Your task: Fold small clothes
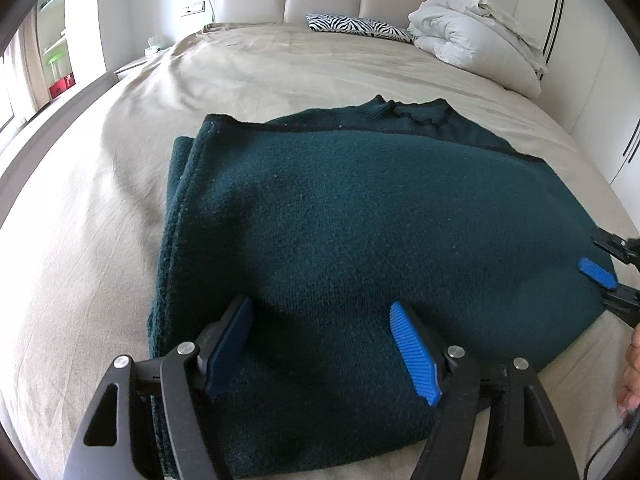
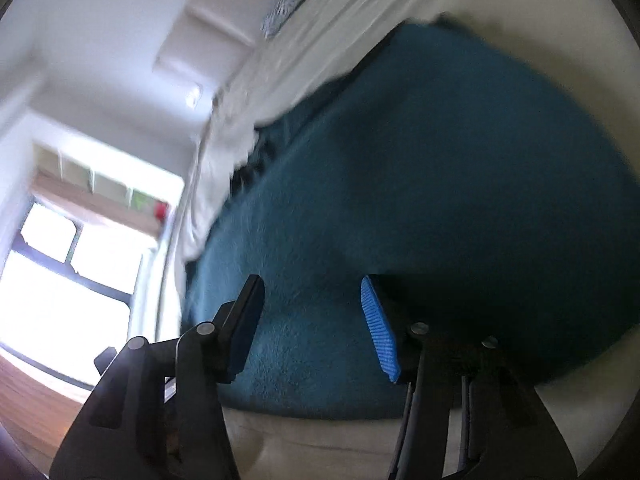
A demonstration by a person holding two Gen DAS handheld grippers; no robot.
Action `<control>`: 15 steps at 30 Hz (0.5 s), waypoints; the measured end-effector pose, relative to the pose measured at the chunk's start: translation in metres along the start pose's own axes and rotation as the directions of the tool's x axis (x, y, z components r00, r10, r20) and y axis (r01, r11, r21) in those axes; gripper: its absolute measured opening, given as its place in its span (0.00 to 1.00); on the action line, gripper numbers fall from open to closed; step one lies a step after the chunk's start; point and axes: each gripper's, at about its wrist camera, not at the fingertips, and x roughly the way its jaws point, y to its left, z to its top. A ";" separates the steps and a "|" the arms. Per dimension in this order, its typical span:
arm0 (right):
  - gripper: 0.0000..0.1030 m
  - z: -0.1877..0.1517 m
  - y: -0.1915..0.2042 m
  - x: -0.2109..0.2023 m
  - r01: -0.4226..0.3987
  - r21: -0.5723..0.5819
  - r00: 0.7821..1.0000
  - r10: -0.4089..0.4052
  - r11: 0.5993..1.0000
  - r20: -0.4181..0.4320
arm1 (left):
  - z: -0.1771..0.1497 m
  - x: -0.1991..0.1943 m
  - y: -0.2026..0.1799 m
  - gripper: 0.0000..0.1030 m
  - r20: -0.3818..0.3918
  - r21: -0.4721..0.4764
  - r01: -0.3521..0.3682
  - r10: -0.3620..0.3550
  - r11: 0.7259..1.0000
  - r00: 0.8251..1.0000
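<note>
A dark green knitted sweater (image 1: pixel 340 208) lies folded on the bed, collar at the far end, folded layers along its left edge. My left gripper (image 1: pixel 320 312) is open, its blue pads just over the sweater's near part. My right gripper (image 1: pixel 600 280) shows at the sweater's right edge in the left wrist view, one blue pad on the fabric. In the tilted, blurred right wrist view the sweater (image 2: pixel 440 200) fills the frame and the right gripper (image 2: pixel 312 292) is open above it.
The bed has a beige sheet (image 1: pixel 260 72). A white duvet (image 1: pixel 472 28) and a zebra-print pillow (image 1: pixel 356 26) lie at the headboard. A window and shelves are to the left. A hand shows at the right edge (image 1: pixel 632 368).
</note>
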 end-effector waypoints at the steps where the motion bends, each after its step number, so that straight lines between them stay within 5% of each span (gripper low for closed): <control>1: 0.49 0.003 -0.010 -0.012 0.033 0.018 0.999 -0.034 0.999 0.037 | 0.001 -0.003 0.001 0.71 -0.001 -0.007 0.002 -0.002 1.000 1.000; 8: 0.56 -0.015 -0.065 -0.108 0.072 0.172 0.985 -0.097 0.982 0.141 | 0.020 -0.030 -0.011 0.68 0.066 -0.076 0.088 -0.084 0.993 0.994; 12: 0.58 -0.028 -0.075 -0.088 0.010 0.263 0.995 -0.036 0.965 0.091 | 0.031 -0.015 -0.026 0.69 0.036 -0.083 0.149 -0.147 0.985 0.989; 15: 0.61 -0.032 -0.073 -0.065 0.034 0.321 0.994 -0.065 0.946 0.087 | 0.034 -0.004 -0.028 0.69 0.008 -0.115 0.159 -0.159 0.981 0.987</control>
